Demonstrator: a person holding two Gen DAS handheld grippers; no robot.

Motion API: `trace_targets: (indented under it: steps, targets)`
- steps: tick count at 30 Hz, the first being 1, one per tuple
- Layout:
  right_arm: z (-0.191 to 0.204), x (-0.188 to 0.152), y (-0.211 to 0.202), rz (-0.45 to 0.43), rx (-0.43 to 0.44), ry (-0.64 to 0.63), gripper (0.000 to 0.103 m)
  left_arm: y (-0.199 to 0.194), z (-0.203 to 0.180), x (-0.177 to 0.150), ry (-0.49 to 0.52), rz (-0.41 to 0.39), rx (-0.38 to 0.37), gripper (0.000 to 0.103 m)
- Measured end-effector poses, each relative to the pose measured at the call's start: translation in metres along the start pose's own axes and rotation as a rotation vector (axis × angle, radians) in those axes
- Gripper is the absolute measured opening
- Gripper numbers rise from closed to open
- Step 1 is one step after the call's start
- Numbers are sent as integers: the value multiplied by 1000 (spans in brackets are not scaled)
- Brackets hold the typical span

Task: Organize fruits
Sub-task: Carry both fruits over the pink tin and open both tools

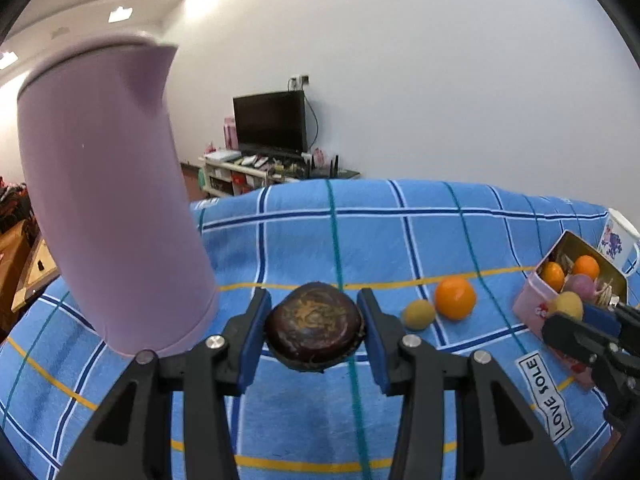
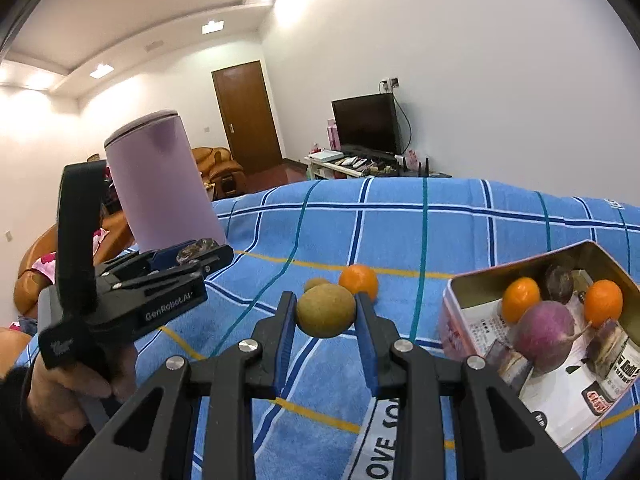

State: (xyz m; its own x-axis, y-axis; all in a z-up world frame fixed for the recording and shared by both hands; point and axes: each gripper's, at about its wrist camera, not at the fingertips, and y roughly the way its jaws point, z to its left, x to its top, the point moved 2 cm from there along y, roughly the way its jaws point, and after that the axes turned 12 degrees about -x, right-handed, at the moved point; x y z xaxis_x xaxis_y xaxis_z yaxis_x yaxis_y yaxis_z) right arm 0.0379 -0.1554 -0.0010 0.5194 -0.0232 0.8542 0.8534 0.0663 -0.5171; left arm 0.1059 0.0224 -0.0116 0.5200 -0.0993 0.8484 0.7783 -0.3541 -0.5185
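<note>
The left gripper (image 1: 316, 330) has its fingers closed on a dark brown round fruit (image 1: 315, 327), pads pressing both sides, at the centre of the left wrist view. The right gripper (image 2: 325, 312) has its fingers shut on a yellowish-green round fruit (image 2: 326, 310), held mid-frame in the right wrist view.

The goal for both, as I judge it, is the open tin (image 2: 472, 280) at the right of both views, already holding two small oranges, a purple round one and a darker fruit. It sits on a blue checked cloth (image 1: 400, 240) over the desk. From the right gripper the tin lies just to the right and slightly ahead; from the left gripper it lies well off at the far right edge, so the right hand is the nearer. Both fruits are round, so no long axis matters.

An orange (image 1: 455, 298) and a small green fruit (image 1: 419, 314) lie loose on the cloth between gripper and tin. A lilac kettle (image 1: 108, 200) stands at the left.
</note>
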Motion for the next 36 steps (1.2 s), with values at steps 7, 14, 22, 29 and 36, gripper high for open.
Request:
trace_targets:
  steps: [7, 14, 22, 29, 36]
  targets:
    - [-10, 2, 0, -4, -40, 8, 31, -8, -20, -2, 5, -23, 16, 47]
    - [-15, -1, -2, -12, -87, -49, 31, -14, -28, -7, -21, -25, 41, 47]
    - [-27, -5, -11, -21, -99, -83, 31, -20, -43, -12, -49, -26, 55, 47]
    - [-42, -7, -18, -28, -122, -89, 31, -21, -63, -14, -24, -26, 51, 47]
    - [-62, -8, -26, -37, -153, -85, 31, -21, -82, -16, -25, -19, 42, 47]
